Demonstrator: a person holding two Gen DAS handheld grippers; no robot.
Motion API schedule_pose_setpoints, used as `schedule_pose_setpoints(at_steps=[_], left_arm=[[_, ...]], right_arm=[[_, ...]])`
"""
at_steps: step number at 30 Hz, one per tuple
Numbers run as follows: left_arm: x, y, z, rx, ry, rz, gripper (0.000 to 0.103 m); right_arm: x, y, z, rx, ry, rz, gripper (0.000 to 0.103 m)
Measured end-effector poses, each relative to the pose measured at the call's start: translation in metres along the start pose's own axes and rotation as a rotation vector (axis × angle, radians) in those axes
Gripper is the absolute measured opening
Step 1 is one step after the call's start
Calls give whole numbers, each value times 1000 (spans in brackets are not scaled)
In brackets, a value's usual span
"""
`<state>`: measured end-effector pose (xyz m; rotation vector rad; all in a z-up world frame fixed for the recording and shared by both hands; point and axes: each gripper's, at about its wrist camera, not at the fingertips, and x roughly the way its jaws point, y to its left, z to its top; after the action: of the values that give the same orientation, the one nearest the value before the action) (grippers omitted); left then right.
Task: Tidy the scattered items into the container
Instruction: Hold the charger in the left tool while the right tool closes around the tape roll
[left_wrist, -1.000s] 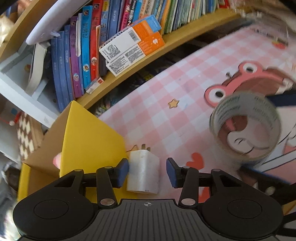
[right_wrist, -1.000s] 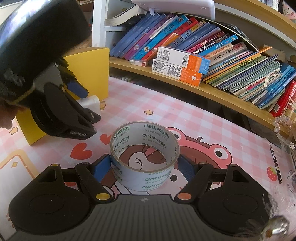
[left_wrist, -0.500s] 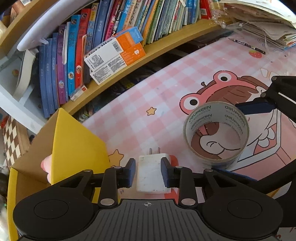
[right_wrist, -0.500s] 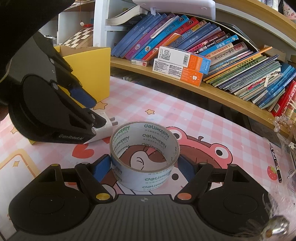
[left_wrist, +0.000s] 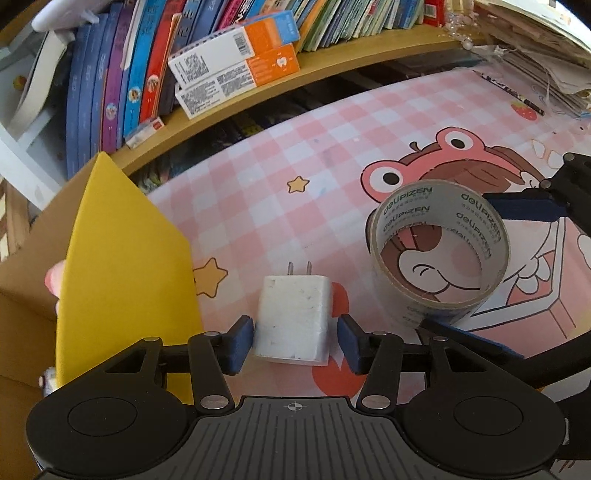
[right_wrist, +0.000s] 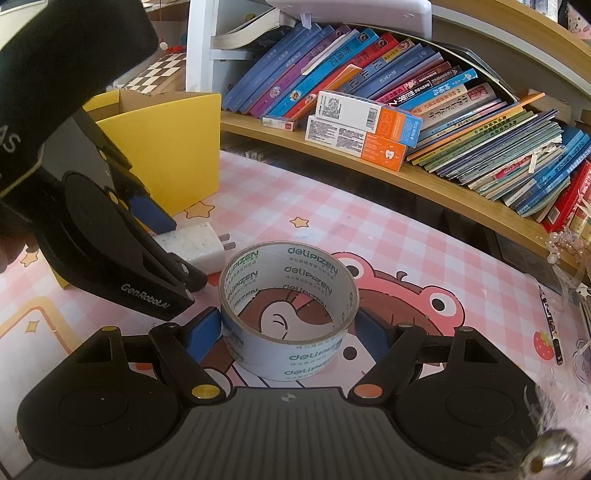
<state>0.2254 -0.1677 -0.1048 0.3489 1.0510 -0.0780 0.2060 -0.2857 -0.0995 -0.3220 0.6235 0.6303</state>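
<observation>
Released, the charger (left_wrist: 293, 319) lies between the spread left gripper (left_wrist: 293, 343); right gripper (right_wrist: 288, 332) brackets the tape roll (right_wrist: 288, 310) unclamped beside the yellow box (left_wrist: 122, 273).

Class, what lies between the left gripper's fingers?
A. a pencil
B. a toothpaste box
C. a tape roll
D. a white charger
D: the white charger lies on the mat between the left gripper's open fingers, prongs pointing away.
</observation>
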Motion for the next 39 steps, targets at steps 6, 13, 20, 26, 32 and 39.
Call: schedule_pose_setpoints(at_steps=[6, 13, 20, 26, 32, 39], left_arm=[[2, 6, 1, -39, -7, -20, 50], [4, 10, 0, -60, -18, -38, 46], [0, 11, -2, -58, -25, -54, 45], [-20, 9, -4, -60, -61, -81, 44], [-44, 6, -3, -45, -123, -103, 44], [-72, 5, -10, -40, -180, -122, 44]], right_arm=[[7, 2, 5, -22, 1, 2, 82], [18, 2, 10, -74, -3, 10, 85], [14, 0, 9, -40, 8, 13, 83], [-6, 0, 4, 0, 16, -18, 83], [-31, 1, 5, 19, -3, -51, 83], [-55, 10, 10, 8, -25, -82, 83]])
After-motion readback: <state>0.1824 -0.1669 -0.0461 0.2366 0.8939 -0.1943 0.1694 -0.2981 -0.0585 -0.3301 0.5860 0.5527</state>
